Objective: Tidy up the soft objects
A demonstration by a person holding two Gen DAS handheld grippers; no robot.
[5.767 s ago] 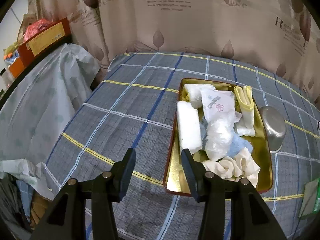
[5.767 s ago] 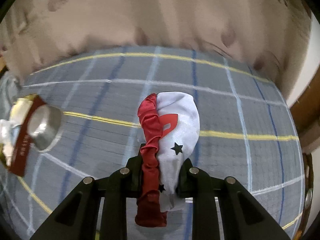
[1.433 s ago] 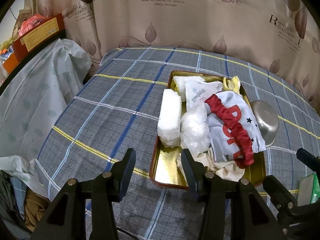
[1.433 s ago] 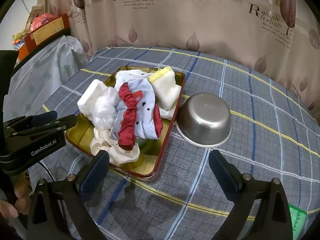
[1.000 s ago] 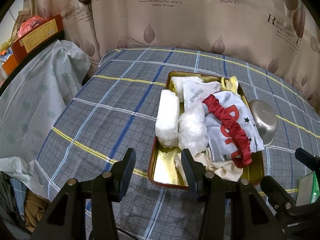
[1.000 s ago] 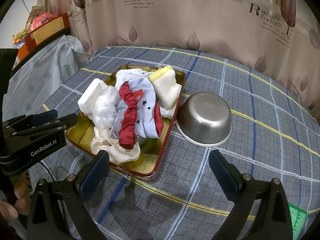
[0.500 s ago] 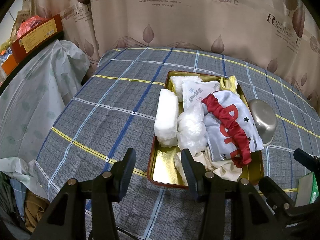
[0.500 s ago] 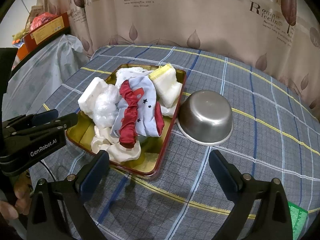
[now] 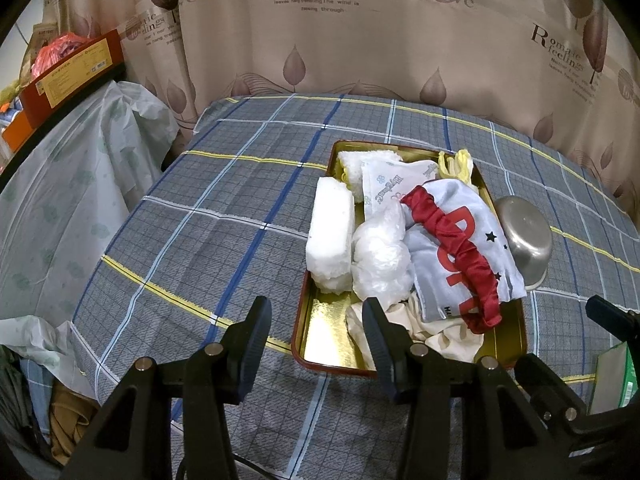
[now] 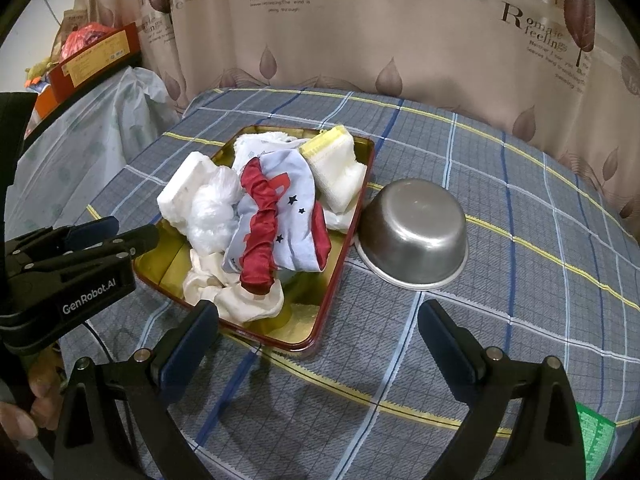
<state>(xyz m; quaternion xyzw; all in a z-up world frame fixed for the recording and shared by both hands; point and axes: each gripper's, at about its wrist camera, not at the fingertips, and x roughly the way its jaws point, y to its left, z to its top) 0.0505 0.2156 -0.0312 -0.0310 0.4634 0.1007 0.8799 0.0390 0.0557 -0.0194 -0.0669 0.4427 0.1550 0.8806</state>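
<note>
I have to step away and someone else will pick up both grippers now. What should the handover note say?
Left gripper: open, empty, hovering at the tray's near edge.
Right gripper: open wide, empty, over the cloth near the tray corner.
Tray: holds the red-and-white garment on top, plus white foam block, plastic wad, cream cloth, yellow-edged pads.
Steel bowl: upside down beside the tray.
Done: soft items in view are in the tray.
Left: nothing obvious; check outside view.

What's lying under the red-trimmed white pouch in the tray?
The pouch lies over cream cloth and a printed white packet; the rest beneath it is covered. The tray floor shows nearby.
</note>
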